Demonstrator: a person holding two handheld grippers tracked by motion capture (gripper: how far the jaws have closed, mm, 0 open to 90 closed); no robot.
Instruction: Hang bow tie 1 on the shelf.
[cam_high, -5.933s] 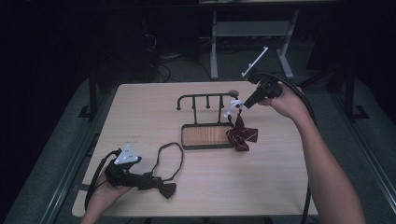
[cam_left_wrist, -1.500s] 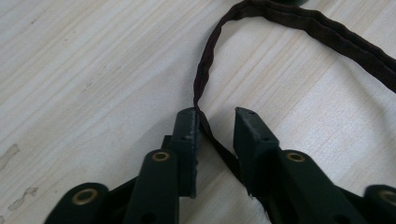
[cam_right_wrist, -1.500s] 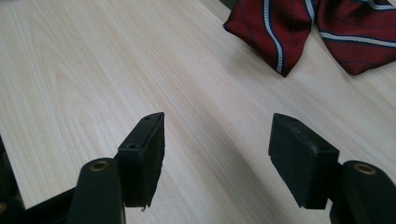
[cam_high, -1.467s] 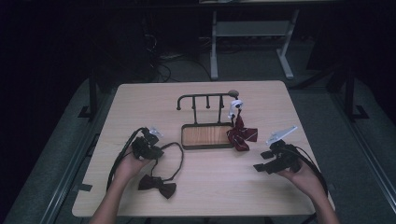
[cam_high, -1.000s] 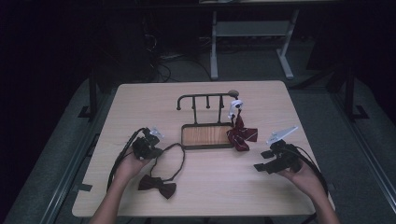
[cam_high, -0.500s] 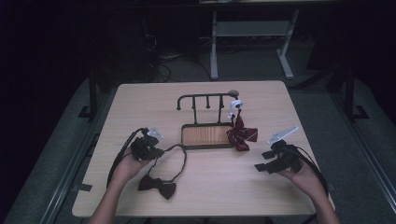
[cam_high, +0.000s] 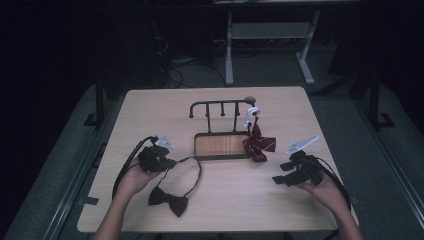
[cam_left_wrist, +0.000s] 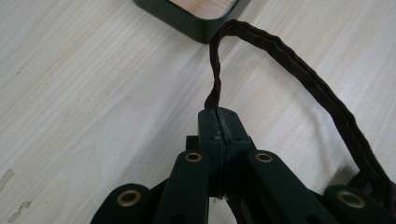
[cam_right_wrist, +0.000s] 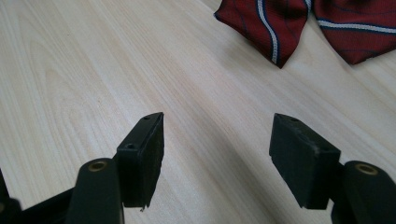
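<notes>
While the left tool (cam_left_wrist: 218, 122) is clamped on the thin neck strap (cam_left_wrist: 299, 65) of the dark bow tie (cam_high: 168, 200), the bow itself lies flat on the surface (cam_high: 150, 115) near the person's edge, with the strap looping up toward the small hanging rack (cam_high: 220, 106). The right tool (cam_right_wrist: 217, 154) rests low over bare wood with its jaws spread wide and nothing between them; a red striped bow tie (cam_high: 258, 145) already hangs at the rack's right end, draped down beside the wooden base (cam_high: 221, 145).

By my reading, the step in hand is lifting the dark tie so that its strap can be hooked over a free peg. To do that well, the grip should stay firm near the top of the loop, so the bow dangles straight below and the loop falls open. Raise it high enough that the bow clears the base rim, which sits just beyond the strap in the left gripper view. The idle tool could steady the rack or spread the loop if it collapses.
</notes>
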